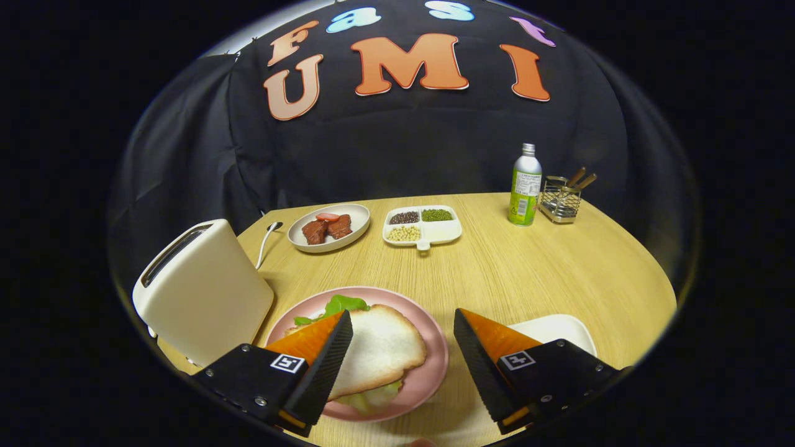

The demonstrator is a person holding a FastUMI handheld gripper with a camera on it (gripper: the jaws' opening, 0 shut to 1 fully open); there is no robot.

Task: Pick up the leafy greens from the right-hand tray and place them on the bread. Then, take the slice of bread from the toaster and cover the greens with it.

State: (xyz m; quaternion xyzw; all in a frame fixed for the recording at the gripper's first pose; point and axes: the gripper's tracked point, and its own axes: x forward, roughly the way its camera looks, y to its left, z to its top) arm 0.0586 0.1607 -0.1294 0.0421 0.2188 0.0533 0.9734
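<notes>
Table (528,273): round, wood-grained, carrying everything listed below.

Toaster (202,292): pale, sitting beside the pink plate; its slot is facing away, so whether a slice is remaining inside cannot be told.

Pink plate (435,366): lying just ahead of the fingers, bearing the sandwich.

Gripper (402,351): fingers standing spread wide and pinching nothing, hanging over the near edge of the pink plate, one finger to either side of the sandwich.

Top slice of bread (382,351): resting flat over the greens, partly between the fingers.

Leafy greens (345,304): peeking out from under the slice at its far edge and again at its near edge.

White tray (556,326): lying beside the pink plate, behind the other finger; nothing is showing on its visible part.

Oval dish (357,217): holding brown pieces, far side of the table.

Divided dish (444,233): holding beans in three compartments.

Bottle (525,186) and wire caddy (559,202): standing well apart from the work.

Progress, as judged: both steps are appearing done; only withdrawing the gripper is seeming left.
</notes>
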